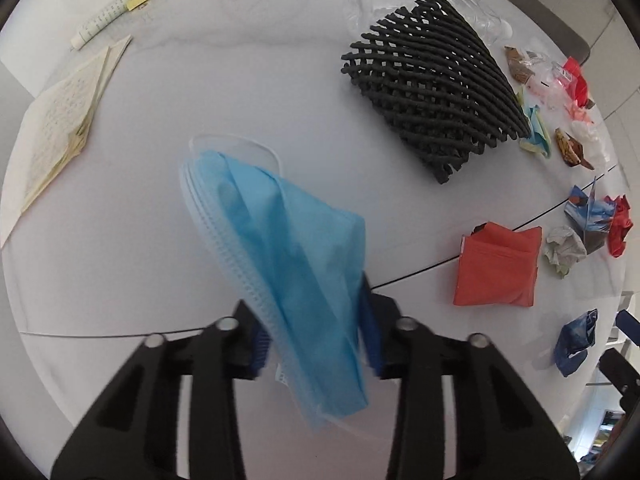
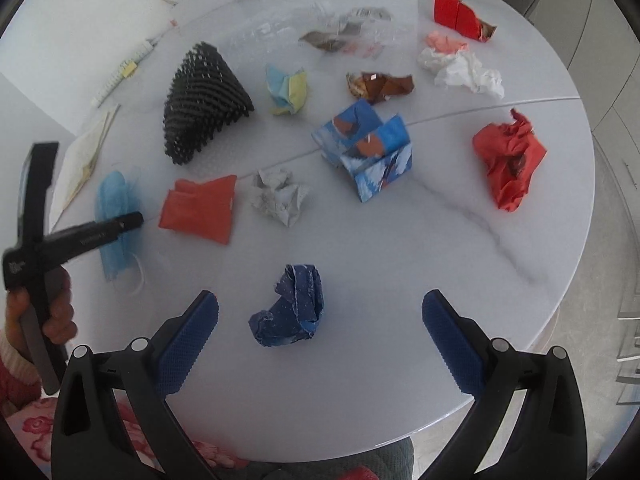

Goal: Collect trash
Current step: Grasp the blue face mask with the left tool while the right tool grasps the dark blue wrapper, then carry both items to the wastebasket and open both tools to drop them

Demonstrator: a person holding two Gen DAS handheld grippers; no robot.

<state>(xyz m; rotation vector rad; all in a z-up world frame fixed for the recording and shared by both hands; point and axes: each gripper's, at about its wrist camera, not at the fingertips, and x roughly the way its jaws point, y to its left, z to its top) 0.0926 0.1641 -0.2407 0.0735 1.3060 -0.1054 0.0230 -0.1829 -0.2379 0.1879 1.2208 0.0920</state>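
Observation:
My left gripper [image 1: 316,344] is shut on a blue face mask [image 1: 288,264] and holds it above the white round table [image 1: 160,240]; the mask also shows in the right wrist view [image 2: 116,204], with the left gripper [image 2: 132,220] across it. A black mesh basket [image 1: 436,92] lies on its side to the upper right; it also shows in the right wrist view [image 2: 204,104]. My right gripper [image 2: 320,328] is open, its jaws on either side of a crumpled dark blue wrapper [image 2: 292,312], just above the table.
Trash lies scattered: an orange pouch [image 2: 200,208], a grey paper ball [image 2: 280,196], a blue printed carton [image 2: 368,152], red crumpled paper [image 2: 508,160], white tissue [image 2: 468,72], a brown wrapper [image 2: 380,86]. An open notebook [image 1: 60,128] and a rolled paper [image 1: 120,8] lie at the left.

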